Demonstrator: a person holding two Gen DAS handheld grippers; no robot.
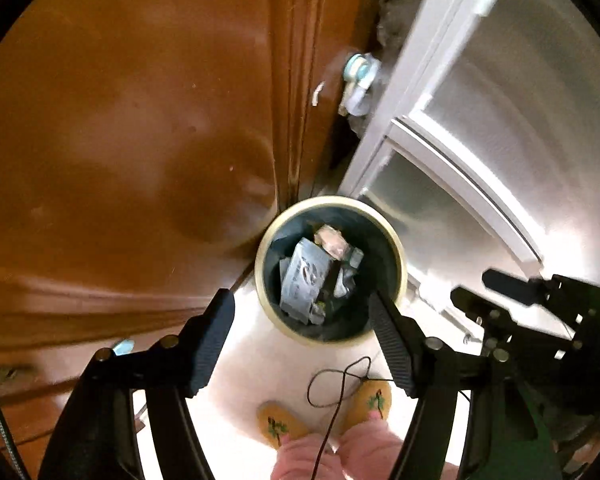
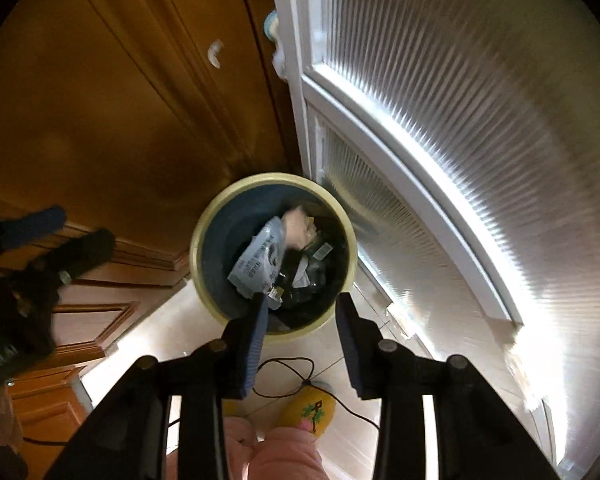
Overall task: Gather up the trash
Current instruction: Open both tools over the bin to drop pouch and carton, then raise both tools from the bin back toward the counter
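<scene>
Round cream-rimmed, dark-lined waste bin (image 1: 329, 270) sits straight ahead & below both grippers, w/ grey printed wrapper (image 1: 304, 276) inside. L gripper (image 1: 302, 312) jaws wide apart, nothing held. R gripper (image 2: 302, 312) also parted, empty; its tips overlap the bin's near rim, looks nearer.

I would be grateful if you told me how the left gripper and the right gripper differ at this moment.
The left gripper has its fingers spread wide, wider than the trash bin looks between them; the right gripper is open more narrowly, its gap narrower than the bin. The left gripper's fingertips flank the bin's near rim; the right gripper's fingertips overlap the bin's opening. Both are empty and point down at the bin.
</scene>
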